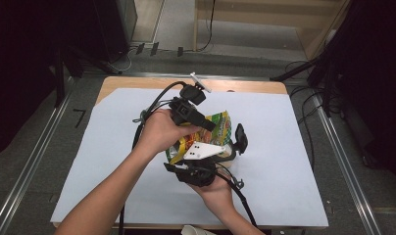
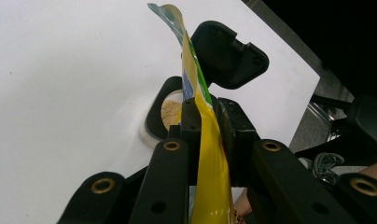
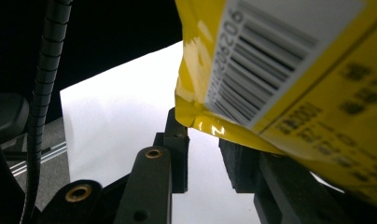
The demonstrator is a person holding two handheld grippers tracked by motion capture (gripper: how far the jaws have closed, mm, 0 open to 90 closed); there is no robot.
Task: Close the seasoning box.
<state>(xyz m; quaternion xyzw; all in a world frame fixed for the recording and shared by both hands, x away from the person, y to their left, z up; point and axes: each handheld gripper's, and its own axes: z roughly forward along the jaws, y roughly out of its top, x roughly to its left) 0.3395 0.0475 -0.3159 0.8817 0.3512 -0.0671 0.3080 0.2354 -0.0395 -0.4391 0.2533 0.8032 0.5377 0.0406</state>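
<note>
Pouring is the step I am judging to be in hand: I am holding a yellow snack bag (image 1: 219, 128) tilted over a small container (image 2: 165, 112) that is sitting on the white sheet (image 1: 284, 166) covering the counter (image 1: 245, 86). The left gripper (image 2: 203, 109) is clamping the bag, with the thin film pinched flat between both pads, as its own view is showing. The right gripper (image 3: 203, 144) is standing with a gap between its jaws; the bag's bottom corner is hanging just above and against the right-hand jaw, and I am reading it as resting there rather than being squeezed.

The container is looking dark-rimmed and rounded, with pale, sandy crumbs inside and a hinged black lid (image 2: 228, 56) standing open behind it. The bag is glossy, crinkled foil-like film, yellow with green print on the front and a white barcode panel on the back, sealed along a flat bottom seam.

Next, I am thinking the bag needs more tilt or a gentle shake with its mouth kept over the container, since the slick film could slip and scatter crumbs across the sheet.
</note>
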